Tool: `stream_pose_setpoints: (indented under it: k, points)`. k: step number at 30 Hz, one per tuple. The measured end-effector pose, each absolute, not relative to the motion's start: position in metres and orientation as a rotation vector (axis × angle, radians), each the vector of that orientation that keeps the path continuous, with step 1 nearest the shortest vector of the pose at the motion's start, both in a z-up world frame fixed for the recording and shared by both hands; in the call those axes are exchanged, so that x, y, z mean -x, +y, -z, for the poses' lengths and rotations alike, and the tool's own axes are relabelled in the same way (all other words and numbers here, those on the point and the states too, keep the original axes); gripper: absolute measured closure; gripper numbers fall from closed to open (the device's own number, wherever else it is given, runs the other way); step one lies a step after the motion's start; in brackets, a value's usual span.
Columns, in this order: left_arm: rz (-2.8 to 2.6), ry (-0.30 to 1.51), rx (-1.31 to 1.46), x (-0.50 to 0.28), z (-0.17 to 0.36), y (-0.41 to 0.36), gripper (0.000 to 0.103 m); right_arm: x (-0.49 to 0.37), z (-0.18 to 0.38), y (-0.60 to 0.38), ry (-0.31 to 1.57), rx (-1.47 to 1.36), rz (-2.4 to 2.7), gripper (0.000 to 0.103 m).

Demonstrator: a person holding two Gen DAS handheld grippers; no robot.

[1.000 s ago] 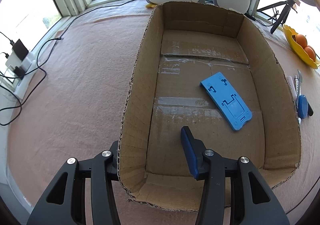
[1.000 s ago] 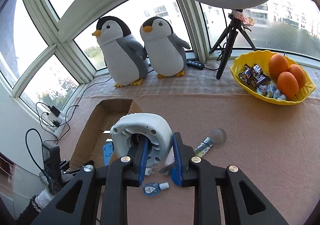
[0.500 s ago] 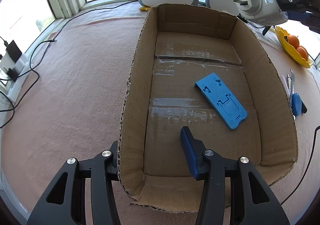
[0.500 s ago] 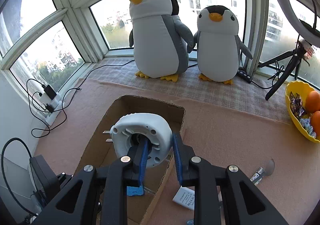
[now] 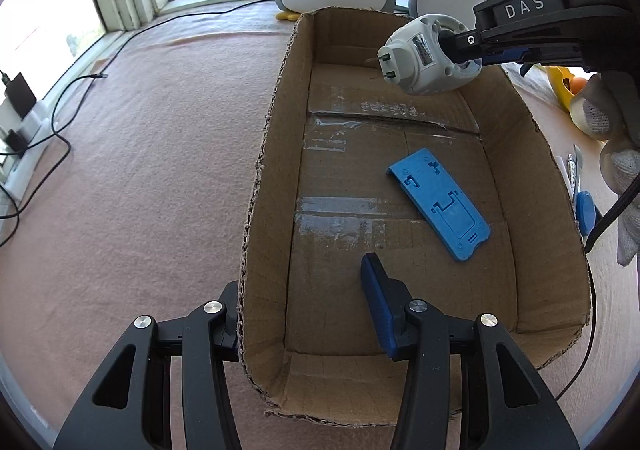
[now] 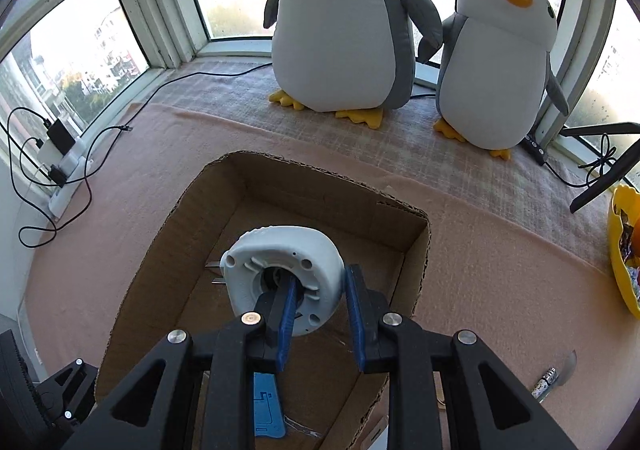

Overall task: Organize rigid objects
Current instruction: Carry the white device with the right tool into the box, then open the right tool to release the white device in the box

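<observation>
An open cardboard box (image 5: 272,154) lies on the pink cloth, also in the right wrist view (image 6: 416,250). A blue flat phone stand (image 5: 440,202) lies on its floor, also in the right wrist view (image 6: 266,410). My right gripper (image 6: 320,290) is shut on the rim of a white round plug adapter (image 6: 280,266) and holds it above the box's far end; the adapter also shows in the left wrist view (image 5: 424,54). My left gripper (image 5: 304,290) straddles the box's near left wall, its jaws wide apart.
Two plush penguins (image 6: 344,18) stand behind the box. A power strip with cables (image 5: 24,118) lies at the left. A yellow bowl (image 6: 620,250) and small items, one blue (image 5: 584,206), lie right of the box.
My right gripper has carried the adapter leftward and down over the box's far end. The left gripper has stayed on the box wall.
</observation>
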State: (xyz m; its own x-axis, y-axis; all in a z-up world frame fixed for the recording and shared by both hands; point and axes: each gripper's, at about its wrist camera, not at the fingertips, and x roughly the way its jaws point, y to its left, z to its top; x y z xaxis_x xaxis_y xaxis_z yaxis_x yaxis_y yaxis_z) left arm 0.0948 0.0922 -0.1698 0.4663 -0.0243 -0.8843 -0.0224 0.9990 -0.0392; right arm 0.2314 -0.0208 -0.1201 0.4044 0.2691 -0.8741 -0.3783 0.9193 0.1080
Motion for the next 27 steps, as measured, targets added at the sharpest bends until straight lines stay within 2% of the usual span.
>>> stream_pose_setpoints:
  k: [11, 17, 27]
  points:
    - [-0.003, 1.088, 0.058, -0.095, 0.170, 0.093, 0.056, -0.236, 0.120, -0.018, 1.095, 0.124, -0.411, 0.077]
    - [-0.006, 1.085, 0.048, -0.095, 0.170, 0.093, 0.056, -0.229, 0.102, -0.035, 1.067, 0.072, -0.431, 0.070]
    - [-0.020, 1.081, 0.047, -0.096, 0.170, 0.092, 0.056, -0.198, 0.065, -0.095, 1.005, -0.047, -0.445, 0.070]
